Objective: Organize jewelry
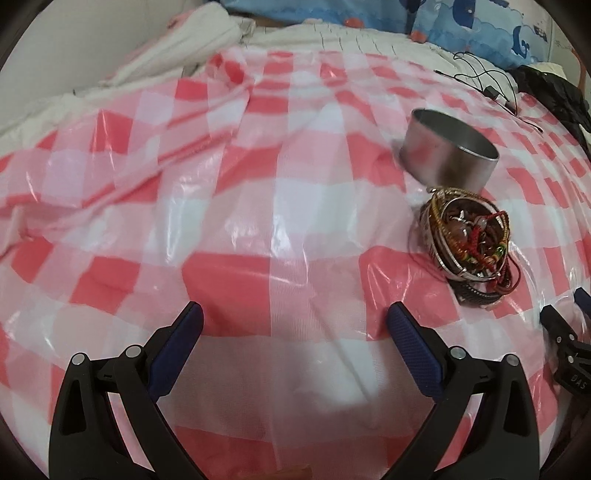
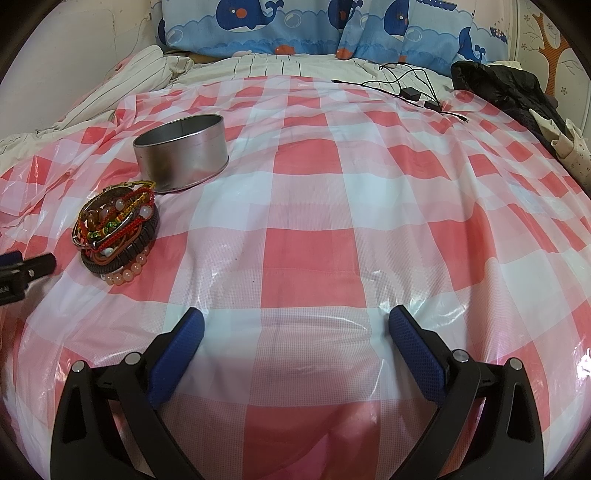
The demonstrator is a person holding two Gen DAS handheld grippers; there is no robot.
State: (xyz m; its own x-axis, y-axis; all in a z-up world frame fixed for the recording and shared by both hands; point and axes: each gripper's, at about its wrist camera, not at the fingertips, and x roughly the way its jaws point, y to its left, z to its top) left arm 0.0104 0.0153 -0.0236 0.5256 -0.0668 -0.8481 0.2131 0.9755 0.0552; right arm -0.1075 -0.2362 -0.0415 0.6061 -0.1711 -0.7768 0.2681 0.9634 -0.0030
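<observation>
A tangled pile of bracelets (image 1: 469, 240) (image 2: 116, 230) lies on the red-and-white checked plastic sheet: braided cords, bead strings, a dark woven band and a metal bangle. Just behind the pile stands a round metal tin (image 1: 447, 149) (image 2: 181, 153), upright and without a lid; nothing shows inside it. My left gripper (image 1: 295, 317) is open over bare sheet, left of the pile. My right gripper (image 2: 295, 321) is open too, right of the pile, with nothing between its fingers. Each gripper shows at the other view's edge (image 1: 565, 332) (image 2: 26, 267).
The checked sheet (image 2: 314, 229) covers a bed. Whale-print pillows (image 2: 295, 26) lie at the head. Black cables with a small adapter (image 2: 410, 90) and a dark garment (image 2: 506, 88) sit at the far right. Rumpled striped bedding (image 2: 122, 85) lies at the far left.
</observation>
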